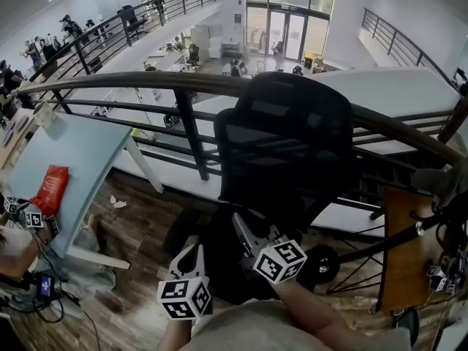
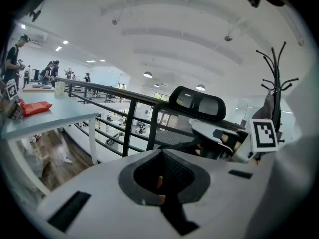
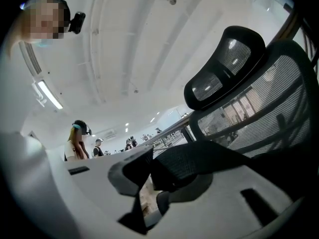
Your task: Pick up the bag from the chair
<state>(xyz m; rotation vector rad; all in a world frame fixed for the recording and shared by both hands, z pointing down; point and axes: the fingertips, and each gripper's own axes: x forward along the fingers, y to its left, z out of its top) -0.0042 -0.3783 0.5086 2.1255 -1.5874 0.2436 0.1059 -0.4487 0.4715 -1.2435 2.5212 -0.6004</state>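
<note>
A black mesh office chair [image 1: 289, 141] stands against the railing, seen from above; its headrest [image 3: 224, 63] and backrest fill the right gripper view. The black bag [image 1: 219, 265] is a dark mass low on the chair, between my two grippers. My right gripper [image 1: 248, 238] is shut on a black strap [image 3: 199, 163] of the bag, which passes between its jaws. My left gripper [image 1: 189, 260] sits just left of the bag; its jaws [image 2: 164, 183] are shut with nothing in them. The right gripper's marker cube [image 2: 262, 135] shows in the left gripper view.
A dark railing [image 1: 183, 86] runs behind the chair over a drop to the lower floor. A pale blue table [image 1: 73, 152] with a red packet [image 1: 50, 189] stands left. A wooden desk [image 1: 402, 247] with cables is right, and a coat stand [image 2: 274, 83] behind.
</note>
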